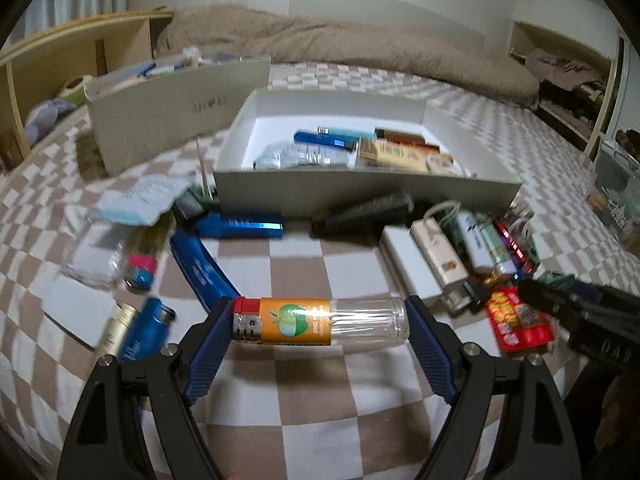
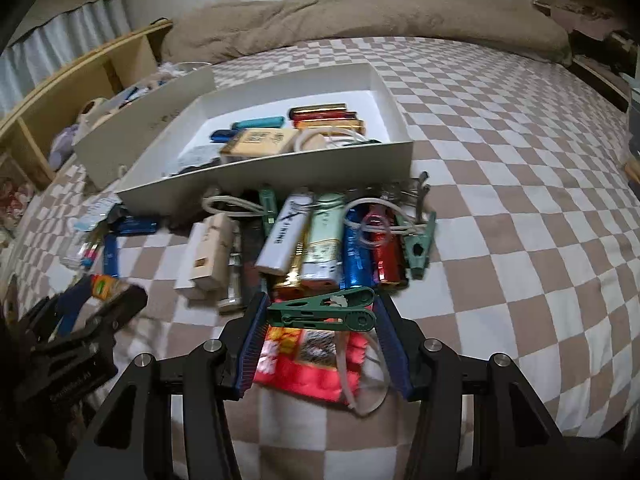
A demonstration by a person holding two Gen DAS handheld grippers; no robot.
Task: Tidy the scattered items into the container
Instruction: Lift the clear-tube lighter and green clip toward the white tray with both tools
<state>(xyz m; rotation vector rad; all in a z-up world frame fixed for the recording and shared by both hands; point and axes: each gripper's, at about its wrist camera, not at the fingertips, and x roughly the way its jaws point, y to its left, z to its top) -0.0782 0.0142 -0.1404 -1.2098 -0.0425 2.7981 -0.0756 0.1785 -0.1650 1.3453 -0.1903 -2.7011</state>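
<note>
My left gripper [image 1: 320, 324] is shut on an orange-labelled clear lighter [image 1: 320, 322], held crosswise above the checkered bedspread. My right gripper [image 2: 320, 314] is shut on a green clothes peg [image 2: 322, 312], held crosswise above a red snack packet [image 2: 308, 364]. The white shallow box [image 1: 360, 190] lies ahead with several lighters and packets inside; it also shows in the right wrist view [image 2: 280, 172]. Several lighters, a white charger and another green peg [image 2: 418, 246] lie scattered in front of the box. The left gripper shows at the left edge of the right wrist view [image 2: 100, 292].
A taller beige box [image 1: 168, 120] with items stands behind and left of the white box. Blue lighters [image 1: 148, 328] and wrappers lie to the left. A brown blanket [image 1: 340, 44] lies at the back, a wooden shelf [image 1: 60, 64] at the left.
</note>
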